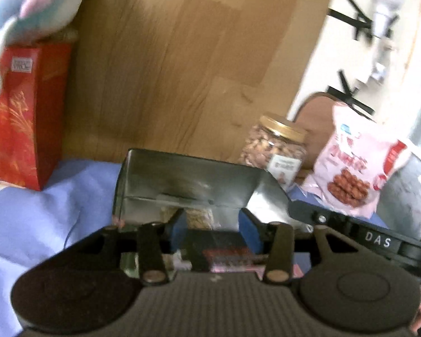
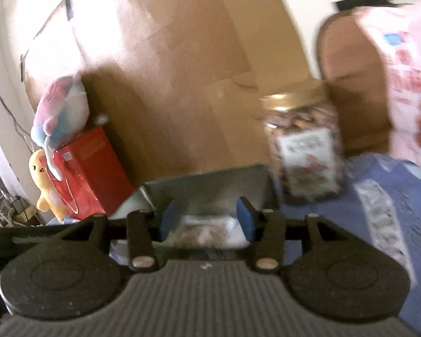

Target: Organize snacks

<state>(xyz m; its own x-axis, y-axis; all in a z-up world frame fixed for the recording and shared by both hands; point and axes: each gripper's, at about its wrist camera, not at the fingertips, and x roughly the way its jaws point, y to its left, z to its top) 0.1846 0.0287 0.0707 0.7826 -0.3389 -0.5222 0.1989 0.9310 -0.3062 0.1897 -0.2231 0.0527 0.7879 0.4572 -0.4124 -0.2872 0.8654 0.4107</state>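
From my left wrist view, the left tool (image 1: 212, 224) hangs released over the metal tin (image 1: 182, 177), its blue pads apart above snack packets (image 1: 199, 219) already lying inside. Just right of the tin stand the gold-lidded nut jar (image 1: 276, 147) and, beyond it, the pink snack bag (image 1: 356, 163), both still outside; the right tool's arm crosses the tin's right corner. From my right wrist view, the right tool (image 2: 207, 219) is likewise released, nothing between its pads, over a clear packet (image 2: 207, 231) in the tin. I judge the task partly done: jar and bag remain.
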